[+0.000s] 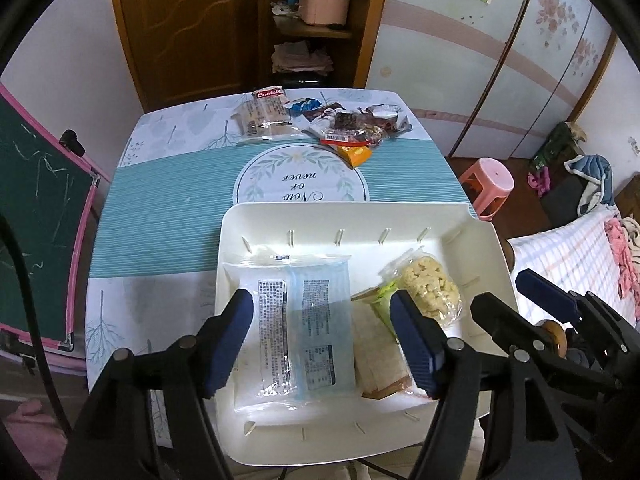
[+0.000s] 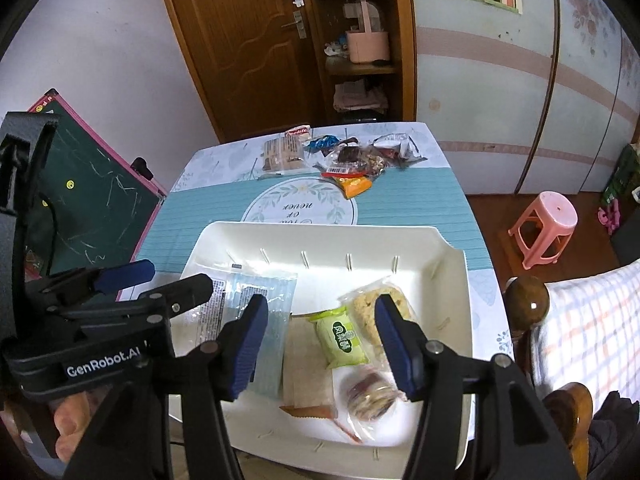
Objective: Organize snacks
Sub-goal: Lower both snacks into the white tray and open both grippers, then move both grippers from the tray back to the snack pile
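On the bench (image 1: 160, 216) a tray (image 1: 486, 256) holds snack packets side by side, with the snack pile (image 1: 320, 120) at the far edge behind it

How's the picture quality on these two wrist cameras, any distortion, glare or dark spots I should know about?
Left wrist view: strong fisheye bending with black corners; the white tray is bright but readable, and the clear packet shows slight sheen. Right wrist view: same curved edges; the wooden bedpost knob carries a small glare spot, and the snack pile at the far end of the table is small, its labels hard to read.
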